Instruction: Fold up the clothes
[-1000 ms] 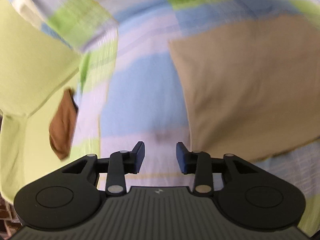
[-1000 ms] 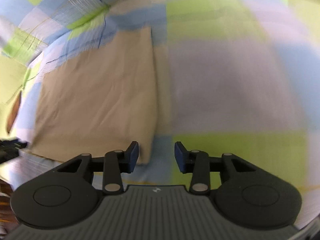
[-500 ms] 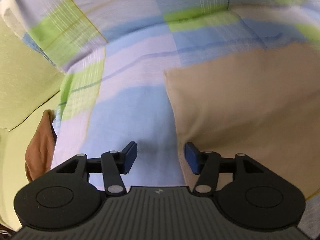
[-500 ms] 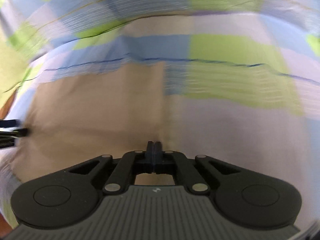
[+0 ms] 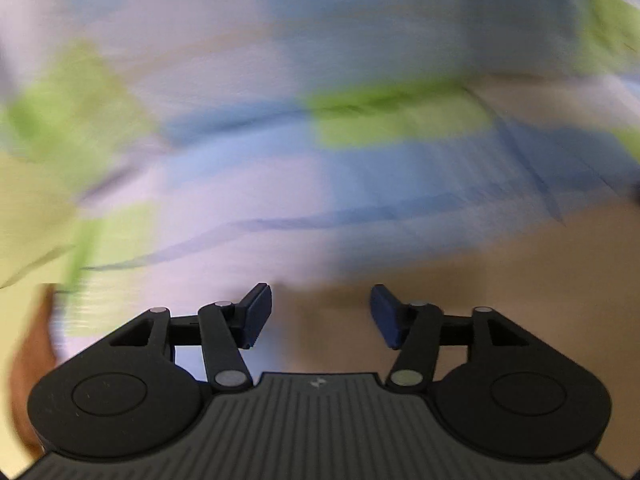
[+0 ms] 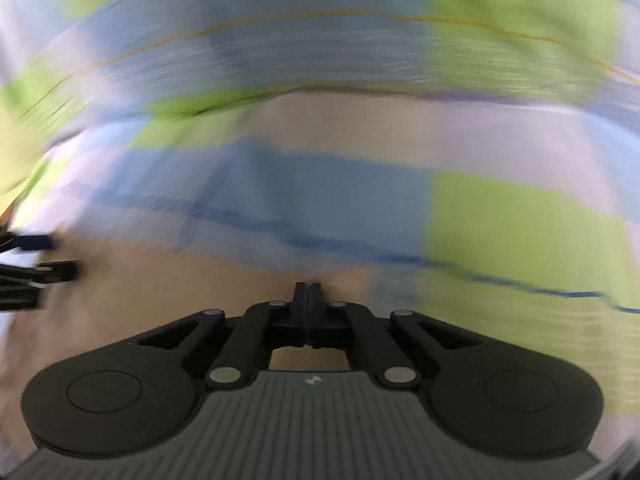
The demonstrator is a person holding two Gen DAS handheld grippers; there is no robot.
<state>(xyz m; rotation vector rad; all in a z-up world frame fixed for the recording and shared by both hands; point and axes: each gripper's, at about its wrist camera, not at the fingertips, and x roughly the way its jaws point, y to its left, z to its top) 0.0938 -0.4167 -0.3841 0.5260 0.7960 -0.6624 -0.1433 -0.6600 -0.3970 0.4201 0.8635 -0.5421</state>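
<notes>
Over the tan cloth (image 5: 500,280) on the checked sheet (image 5: 280,184): left gripper (image 5: 320,316) gaping, just been widening, nothing between, cloth's near edge right below. Right gripper (image 6: 307,312) pinched shut at that edge; whether fabric is caught, cannot tell.

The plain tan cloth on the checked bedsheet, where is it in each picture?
Left wrist view: the plain tan cloth fills the lower right, spreading under the open left gripper.
Right wrist view: it lies in the lower left and middle, blurred, reaching the shut right gripper; whether the pads pinch it is unclear.
Shared landmark: the dark blue line of the checked bedsheet, just beyond the cloth's far edge.
</notes>
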